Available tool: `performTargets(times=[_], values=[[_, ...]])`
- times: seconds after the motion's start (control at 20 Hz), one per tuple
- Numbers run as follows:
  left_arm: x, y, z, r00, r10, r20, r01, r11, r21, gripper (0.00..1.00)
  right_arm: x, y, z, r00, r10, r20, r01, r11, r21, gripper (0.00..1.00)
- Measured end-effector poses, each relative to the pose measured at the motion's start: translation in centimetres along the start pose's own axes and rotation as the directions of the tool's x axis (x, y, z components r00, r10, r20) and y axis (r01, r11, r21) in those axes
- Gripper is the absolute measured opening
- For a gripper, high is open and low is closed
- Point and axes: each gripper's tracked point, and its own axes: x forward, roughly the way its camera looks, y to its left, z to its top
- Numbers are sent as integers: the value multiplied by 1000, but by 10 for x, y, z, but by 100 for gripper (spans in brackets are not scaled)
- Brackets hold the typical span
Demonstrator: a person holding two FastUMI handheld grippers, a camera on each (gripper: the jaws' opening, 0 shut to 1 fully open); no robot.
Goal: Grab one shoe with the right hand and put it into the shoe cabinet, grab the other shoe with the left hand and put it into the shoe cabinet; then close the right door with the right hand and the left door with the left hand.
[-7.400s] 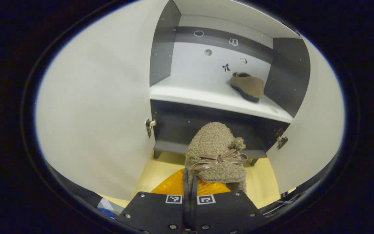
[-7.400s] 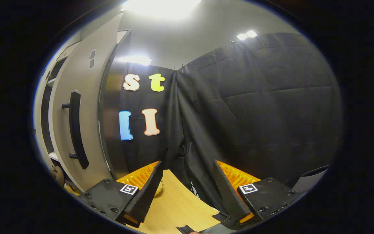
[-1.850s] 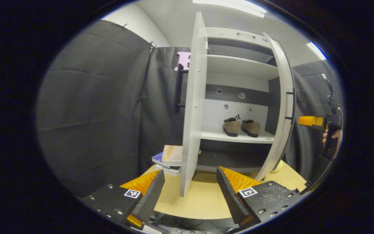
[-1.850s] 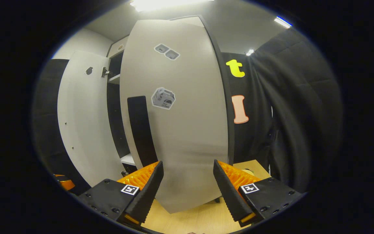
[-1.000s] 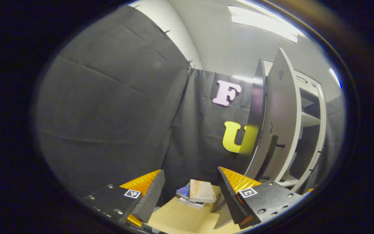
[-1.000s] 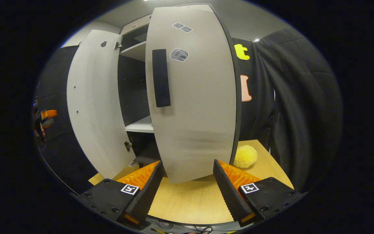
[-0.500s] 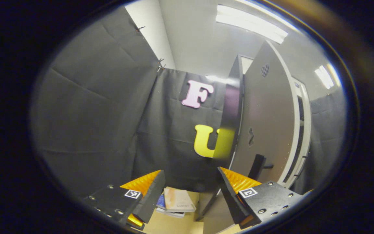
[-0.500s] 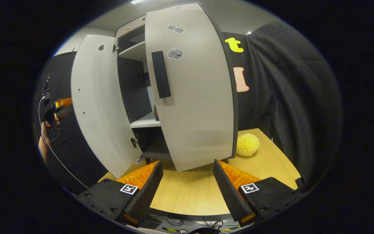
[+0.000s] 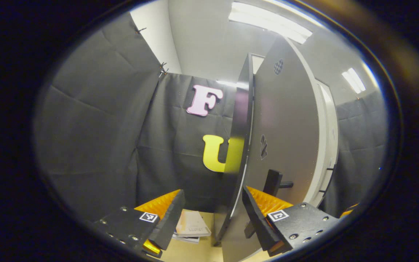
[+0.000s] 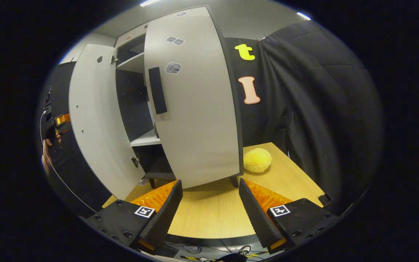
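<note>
In the right gripper view the shoe cabinet stands on the table. Its right door, with a dark handle, is swung almost flat against the front. The left door still stands wide, leaving a gap onto the shelf. My right gripper is open and empty over the table, a short way back from the right door. In the left gripper view my left gripper is open at the left door's outer face, with one finger just below the door handle. The left gripper and the hand holding it also show behind the left door.
A yellow plush ball lies on the wooden table right of the cabinet. A stack of books lies on the table left of the cabinet, between my left fingers. Black cloth walls close in on both sides.
The left shoe went onto the shelf and my left gripper opened. The right door swung nearly closed and my right gripper backed off. My left gripper moved round to the left door's outer face.
</note>
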Motion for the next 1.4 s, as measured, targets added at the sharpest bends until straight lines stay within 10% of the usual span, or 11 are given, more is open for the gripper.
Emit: performTargets(times=[0.6,0.9,1.4], values=[[9,-101,-19,999,-52,-1,51,995,-86,99,16,-27,15,1000,-16,7,16,999,38,99],[61,-187,-31,988,-149,47,156,964,-217,87,8,-52,35,995,-75,64,72,996,45,99],[41,-195,-4,997,-1,80,1,1000,-4,94,-41,-75,118,949,-159,274,154,987,42,98]])
